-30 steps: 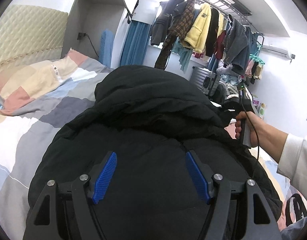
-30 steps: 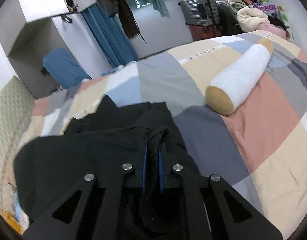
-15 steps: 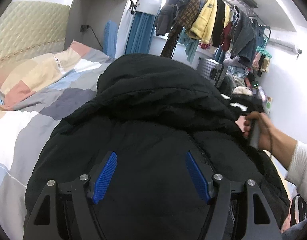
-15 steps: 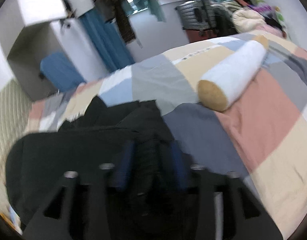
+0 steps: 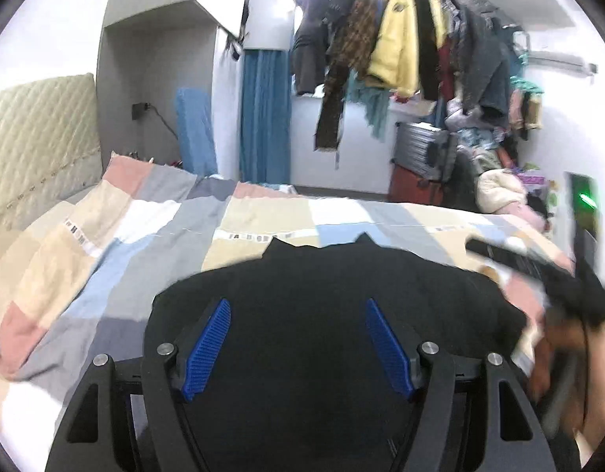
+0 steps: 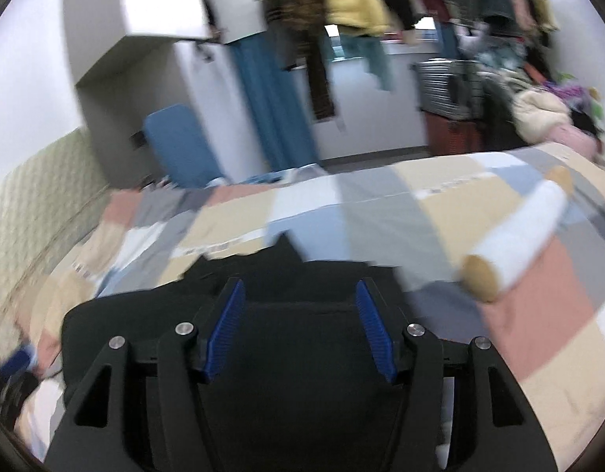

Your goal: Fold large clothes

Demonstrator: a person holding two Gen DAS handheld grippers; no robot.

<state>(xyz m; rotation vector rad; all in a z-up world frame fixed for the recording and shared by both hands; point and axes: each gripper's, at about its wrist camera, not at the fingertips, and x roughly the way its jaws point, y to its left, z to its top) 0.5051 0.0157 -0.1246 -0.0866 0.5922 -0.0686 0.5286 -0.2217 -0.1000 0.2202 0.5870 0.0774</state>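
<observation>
A large black padded jacket [image 5: 302, 287] lies folded flat on the patchwork bed cover [image 5: 145, 236]. My left gripper [image 5: 298, 314] is open and empty, held just above the jacket. The jacket also shows in the right wrist view [image 6: 298, 338], under my right gripper [image 6: 300, 299], which is open and empty with blue pads wide apart. In the left wrist view the right gripper [image 5: 570, 291] appears blurred at the jacket's right edge, held by a hand.
A white bolster pillow with tan ends [image 6: 518, 240] lies on the bed to the right. A quilted headboard [image 5: 34, 141] stands at the left. Hanging clothes [image 5: 400, 39], a suitcase [image 5: 424, 149] and a blue curtain [image 5: 263, 118] are beyond the bed.
The right gripper has opened and let go of the jacket fold. The raised bulk of the jacket has dropped flat on the bed. Both grippers have lifted and tilted up.
</observation>
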